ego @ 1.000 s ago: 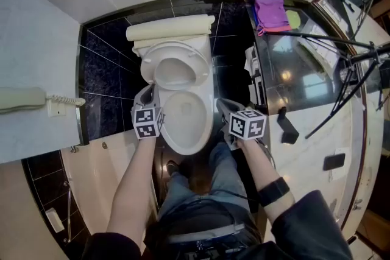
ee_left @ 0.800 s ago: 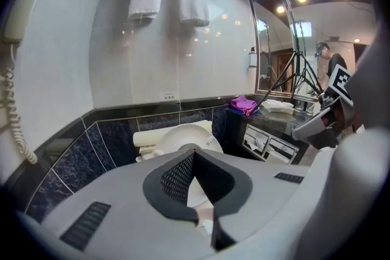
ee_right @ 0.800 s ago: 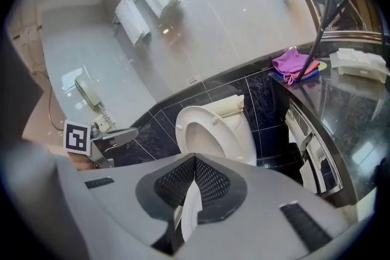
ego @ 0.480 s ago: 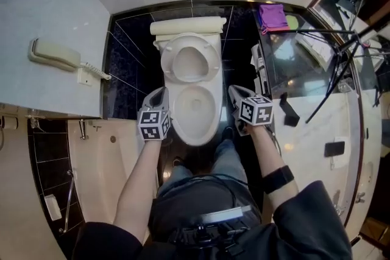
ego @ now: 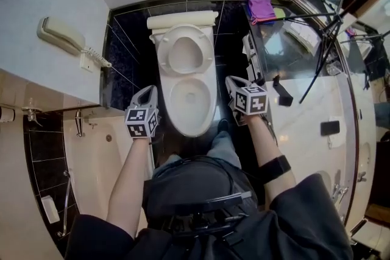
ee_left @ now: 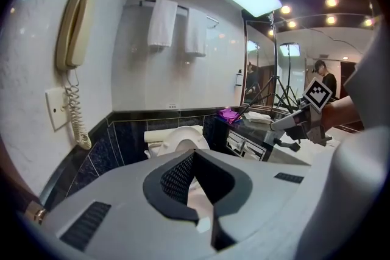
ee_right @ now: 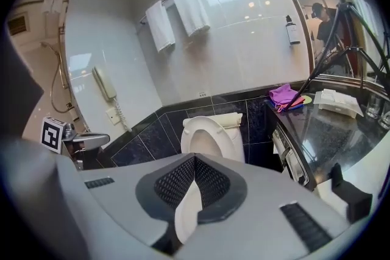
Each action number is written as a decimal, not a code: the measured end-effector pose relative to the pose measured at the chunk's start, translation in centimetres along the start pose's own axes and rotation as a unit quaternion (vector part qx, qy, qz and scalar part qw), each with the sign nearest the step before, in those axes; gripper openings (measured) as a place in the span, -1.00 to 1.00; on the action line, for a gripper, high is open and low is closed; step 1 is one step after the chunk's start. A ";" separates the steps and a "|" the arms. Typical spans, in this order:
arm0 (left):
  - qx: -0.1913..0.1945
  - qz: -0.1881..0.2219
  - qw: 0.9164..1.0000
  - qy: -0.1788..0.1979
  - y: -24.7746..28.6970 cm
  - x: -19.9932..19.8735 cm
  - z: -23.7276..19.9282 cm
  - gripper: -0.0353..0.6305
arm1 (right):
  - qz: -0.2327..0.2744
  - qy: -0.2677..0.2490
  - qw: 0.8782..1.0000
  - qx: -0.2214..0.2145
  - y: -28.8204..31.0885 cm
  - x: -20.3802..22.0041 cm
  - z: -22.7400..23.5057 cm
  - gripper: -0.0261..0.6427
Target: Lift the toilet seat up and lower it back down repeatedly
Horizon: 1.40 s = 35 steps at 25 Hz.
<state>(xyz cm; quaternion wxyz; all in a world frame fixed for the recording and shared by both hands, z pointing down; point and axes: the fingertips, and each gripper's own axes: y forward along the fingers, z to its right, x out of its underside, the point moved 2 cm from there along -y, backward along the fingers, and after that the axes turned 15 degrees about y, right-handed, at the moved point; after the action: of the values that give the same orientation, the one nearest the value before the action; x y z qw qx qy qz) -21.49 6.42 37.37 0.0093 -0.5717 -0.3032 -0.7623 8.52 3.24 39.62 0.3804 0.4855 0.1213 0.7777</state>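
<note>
At centre frame, head view: the toilet seat [ego: 208, 56] is raised, leaning back against the tank. The bowl [ego: 206, 109] below it is uncovered.

Left hand-held gripper [ego: 147, 92] is at the bowl's left side, clear of the porcelain. In its own view the jaws are closed tip to tip, nothing between them, nothing touched. The seat and bowl show beyond the tips.

Right hand-held gripper [ego: 235, 82] is at the bowl's right side, also apart from it. Its jaws are closed as well, tips meeting, nothing gripped. Its view looks past the tips to the upright seat.

The two sit roughly level with each other, flanking the bowl's front half, with the person's legs at lower centre between the forearms.

Surroundings: wall phone [ego: 60, 33] at upper left, its coiled cord hanging down. Two white towels [ee_left: 162, 22] on a rail above the tank. Purple cloth [ego: 262, 8] at the upper-right end of the tabletop [ego: 308, 115], with dark tripod legs crossing over it.
</note>
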 end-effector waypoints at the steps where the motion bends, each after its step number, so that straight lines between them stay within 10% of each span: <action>1: 0.000 0.000 1.000 -0.001 -0.3 0.2 -0.2 -0.89 | 0.004 0.001 1.000 0.000 -0.3 0.2 -0.2 -0.87; 20: 0.003 -0.002 1.000 -0.008 -2.2 1.8 0.9 -0.89 | 0.007 0.021 1.000 0.000 -2.1 2.8 -0.2 -0.87; 35: 0.005 -0.009 1.000 0.008 1.3 -0.4 1.0 -0.89 | -0.006 -0.140 0.989 0.052 1.1 -1.7 0.8 -0.86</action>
<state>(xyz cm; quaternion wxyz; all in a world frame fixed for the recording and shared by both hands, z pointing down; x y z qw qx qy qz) -20.01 5.71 37.77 0.0075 -0.5629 -0.3124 -0.7651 9.05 1.11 39.50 0.3727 0.6079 0.1101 0.6924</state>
